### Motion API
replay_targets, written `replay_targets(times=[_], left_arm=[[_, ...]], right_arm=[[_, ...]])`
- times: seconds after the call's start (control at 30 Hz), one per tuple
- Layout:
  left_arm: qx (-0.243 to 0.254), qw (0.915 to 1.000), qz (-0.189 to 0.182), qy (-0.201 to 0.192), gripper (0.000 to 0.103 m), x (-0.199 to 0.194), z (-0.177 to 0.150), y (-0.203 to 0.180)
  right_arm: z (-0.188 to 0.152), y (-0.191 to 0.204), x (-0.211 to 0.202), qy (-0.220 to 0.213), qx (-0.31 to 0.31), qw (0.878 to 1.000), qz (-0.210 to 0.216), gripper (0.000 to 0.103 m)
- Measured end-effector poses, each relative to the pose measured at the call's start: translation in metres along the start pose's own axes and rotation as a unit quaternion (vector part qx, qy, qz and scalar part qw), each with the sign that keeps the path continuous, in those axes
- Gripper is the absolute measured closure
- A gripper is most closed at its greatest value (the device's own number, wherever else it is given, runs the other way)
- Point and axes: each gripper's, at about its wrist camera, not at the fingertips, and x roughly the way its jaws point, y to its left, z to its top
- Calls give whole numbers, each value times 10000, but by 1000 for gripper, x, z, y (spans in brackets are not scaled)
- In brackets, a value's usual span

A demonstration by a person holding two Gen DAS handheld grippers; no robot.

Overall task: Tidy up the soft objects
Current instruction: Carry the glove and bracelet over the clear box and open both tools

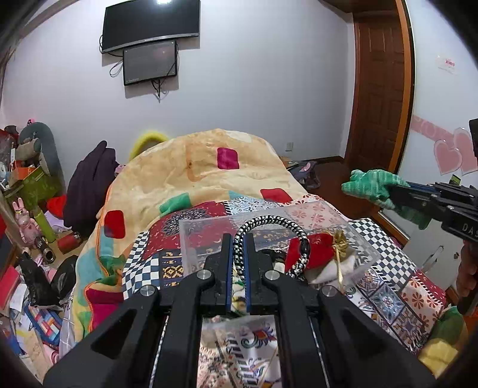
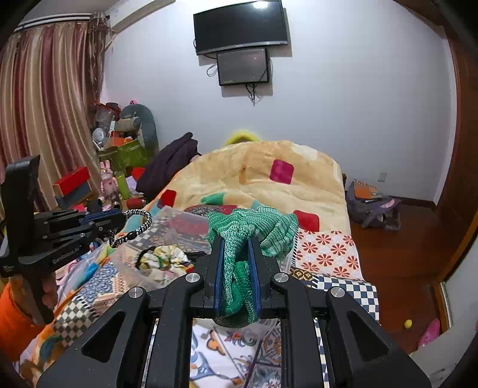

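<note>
The left gripper (image 1: 238,256) pinches a braided cord (image 1: 269,226); the right gripper (image 2: 236,268) pinches a green knit cloth (image 2: 254,226). Next, probably drop both into the clear box (image 1: 352,235) just ahead.

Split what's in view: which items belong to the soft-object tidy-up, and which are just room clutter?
Job:
- braided cord, clamped in left gripper
- green knit piece, clamped in right gripper
- clear plastic box on the bed
- red pouch inside the box

Clutter:
- fleece blanket
- wall screens
- backpack on the floor
- pink rabbit toy
</note>
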Motion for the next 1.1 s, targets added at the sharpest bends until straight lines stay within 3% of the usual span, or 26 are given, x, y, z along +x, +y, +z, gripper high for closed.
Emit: replay_targets(times=[0.43,0.7,0.87,1.03,1.1], left_arm=[[100,9973,2,725,98,74,-26,-2],[112,9964,-44,834,96,79,-29,-5],[-12,9963,-189,840,84,70,-25,-4],[17,9979,-140,633,57,50,-20,-7],[45,9985,-98,541,53,42,-17,-9]], right_arm=[[-29,-23,61,774,149,9969,-18,89],[-34,-24,69,1017,163,9947,-4,84],[-31,-20,64,1058,108,9943,-13,68],[-25,-15,49,854,72,9963,-20,50],[-22,-12,40,753,40,9972,-27,44]])
